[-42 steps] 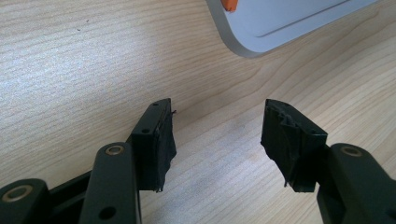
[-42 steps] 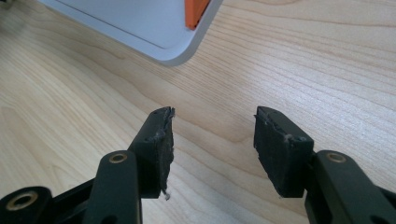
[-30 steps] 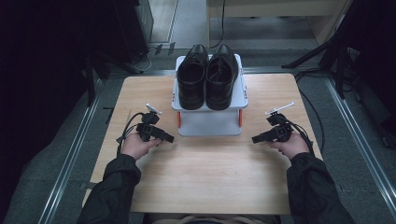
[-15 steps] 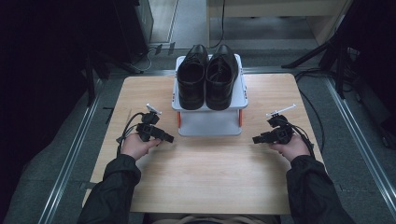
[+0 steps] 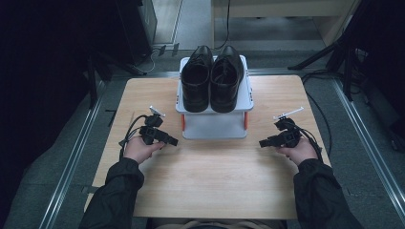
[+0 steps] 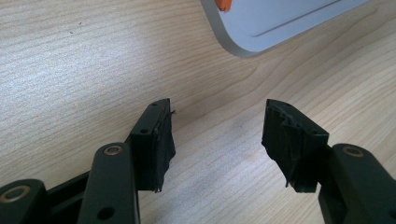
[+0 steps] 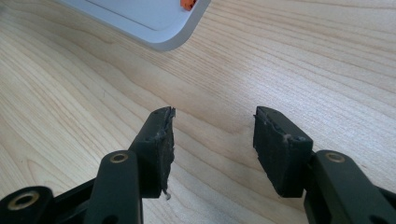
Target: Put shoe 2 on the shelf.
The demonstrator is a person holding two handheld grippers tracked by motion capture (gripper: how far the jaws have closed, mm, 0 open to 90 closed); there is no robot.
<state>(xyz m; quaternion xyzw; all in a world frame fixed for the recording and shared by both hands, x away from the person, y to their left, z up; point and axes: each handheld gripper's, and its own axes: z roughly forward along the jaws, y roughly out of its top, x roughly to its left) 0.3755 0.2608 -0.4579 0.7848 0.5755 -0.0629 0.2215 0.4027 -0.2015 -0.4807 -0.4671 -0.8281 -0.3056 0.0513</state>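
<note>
A pair of black leather shoes (image 5: 212, 76) stands side by side on the top shelf of a small grey two-tier rack (image 5: 212, 125) with orange posts, at the table's far middle. My left gripper (image 5: 171, 141) rests low on the wood to the left of the rack's front, open and holding nothing. In the left gripper view its jaws stand apart over bare wood (image 6: 217, 126), with the rack's lower shelf corner (image 6: 261, 28) ahead. My right gripper (image 5: 263, 142) sits to the right of the rack, open and holding nothing (image 7: 212, 126), the shelf corner (image 7: 154, 23) ahead.
The wooden table (image 5: 215, 186) has bare surface between the two hands and toward the near edge. Metal floor rails (image 5: 71, 162) run along both sides of the table. Dark equipment and tripod legs (image 5: 334, 52) stand beyond the far right corner.
The right hand has drifted slightly toward the near edge. The left hand and the shoes have stayed where they were.
</note>
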